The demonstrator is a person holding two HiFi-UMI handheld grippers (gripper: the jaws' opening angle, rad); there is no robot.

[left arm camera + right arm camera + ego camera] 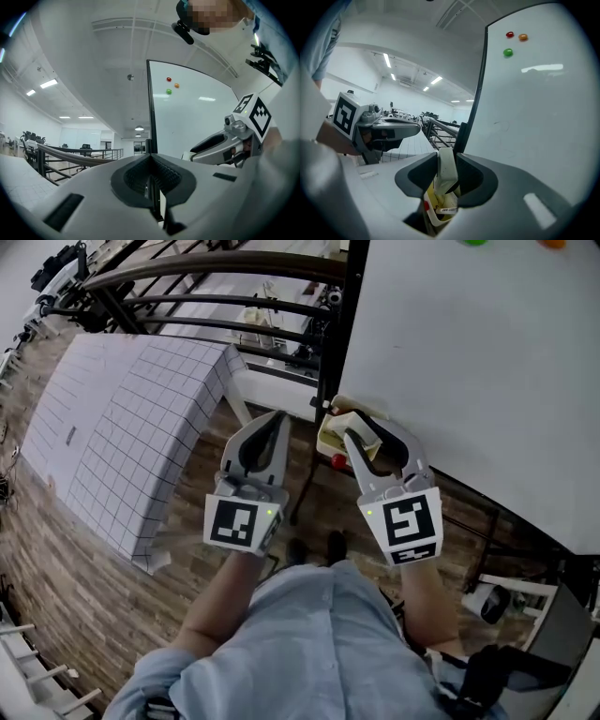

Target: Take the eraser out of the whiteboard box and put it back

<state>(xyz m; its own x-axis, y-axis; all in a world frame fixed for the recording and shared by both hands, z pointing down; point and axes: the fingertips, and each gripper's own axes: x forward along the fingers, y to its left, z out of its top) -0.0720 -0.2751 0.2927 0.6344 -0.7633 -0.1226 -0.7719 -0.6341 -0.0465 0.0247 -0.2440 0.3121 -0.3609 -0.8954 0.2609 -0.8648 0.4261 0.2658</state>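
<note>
My right gripper (367, 430) is shut on the cream eraser (356, 420), which stands upright between the pads (446, 171). It hangs just above the yellowish whiteboard box (440, 208), fixed at the whiteboard's (469, 352) lower left corner (330, 439). A red item (338, 461) shows at the box's near end. My left gripper (278, 420) floats beside it on the left, jaws shut with nothing between them (151, 159). Each gripper view shows the other gripper at its side, the right gripper (197, 151) and the left gripper (415, 129).
The whiteboard's dark frame post (342, 334) rises right behind the box. Coloured magnets (509, 35) sit high on the board. A white gridded panel (131, 427) lies left on the wooden floor, and a dark railing (187, 277) runs behind.
</note>
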